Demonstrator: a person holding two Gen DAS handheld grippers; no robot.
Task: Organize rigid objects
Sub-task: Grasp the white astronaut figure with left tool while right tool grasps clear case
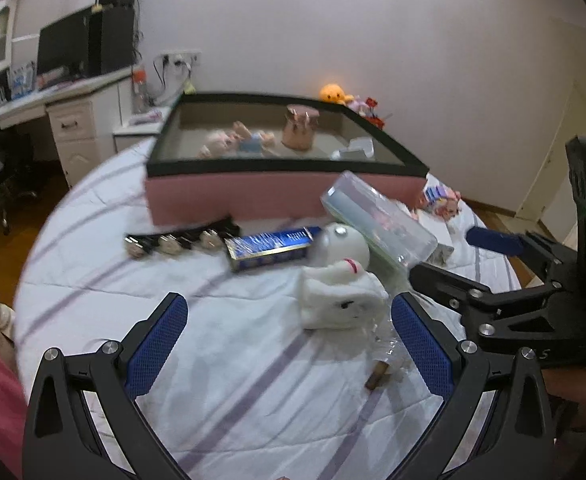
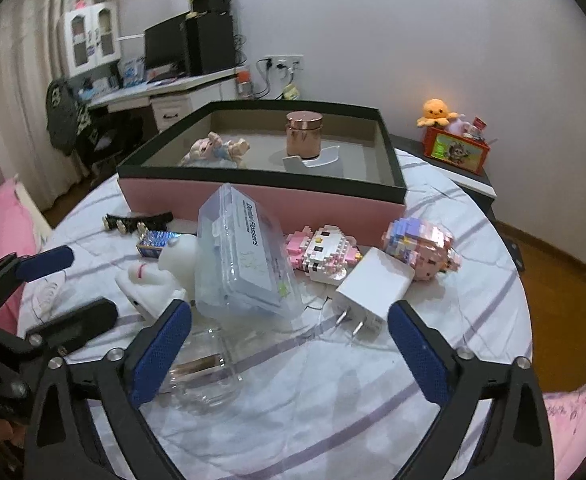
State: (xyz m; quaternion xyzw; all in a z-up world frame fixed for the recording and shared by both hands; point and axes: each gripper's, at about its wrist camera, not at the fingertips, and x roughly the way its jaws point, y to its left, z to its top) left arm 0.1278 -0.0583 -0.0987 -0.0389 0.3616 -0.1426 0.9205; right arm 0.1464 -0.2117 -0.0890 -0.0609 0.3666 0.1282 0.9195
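Two grippers, both released and empty: my left gripper and my right gripper hover over the striped bedspread. Between the right pads lie the white plug adapter, far right, and a clear glass piece near the left pad. I judge the adapter light, stiff and smooth, best taken across its flat sides, clear of the prongs. The glass looks slippery and fragile. The clear flosser box leans on a white doll; its thin plastic may flex. The pink storage box stands beyond, partly filled.
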